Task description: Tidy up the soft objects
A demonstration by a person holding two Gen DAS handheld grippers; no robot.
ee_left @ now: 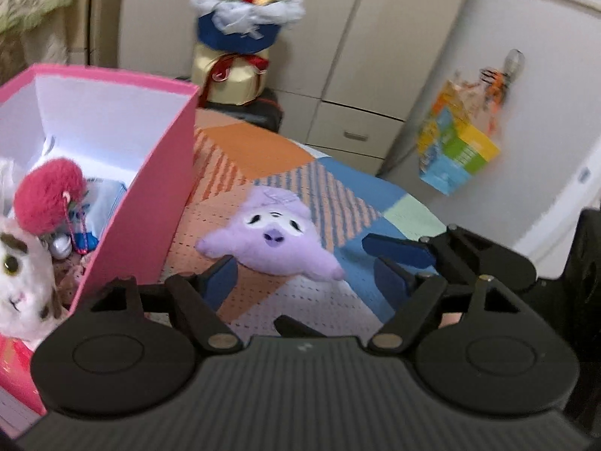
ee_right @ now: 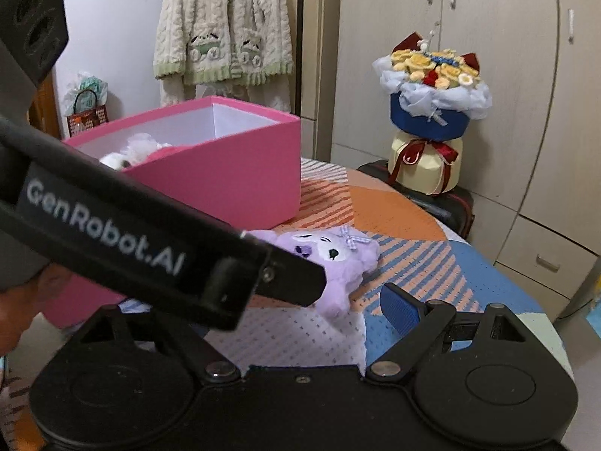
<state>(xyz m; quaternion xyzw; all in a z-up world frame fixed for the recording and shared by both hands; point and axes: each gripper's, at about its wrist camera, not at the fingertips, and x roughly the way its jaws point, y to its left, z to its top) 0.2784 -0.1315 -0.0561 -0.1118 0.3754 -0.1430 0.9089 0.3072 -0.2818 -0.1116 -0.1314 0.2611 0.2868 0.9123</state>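
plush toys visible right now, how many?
3. Purple plush lies on the patterned cover beside the pink box. White plush and red fluffy ball are in the box. More may be hidden inside.

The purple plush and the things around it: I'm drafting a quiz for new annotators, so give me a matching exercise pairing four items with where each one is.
Things:
1. purple plush
2. red pompom
3. flower bouquet
4. cream knit jacket

Places:
A. hanging against the wall behind the box
B. lying on the patterned cover, outside the box
C. standing on a dark case past the bed's edge
D. inside the pink box

Pairs: 1-B, 2-D, 3-C, 4-A
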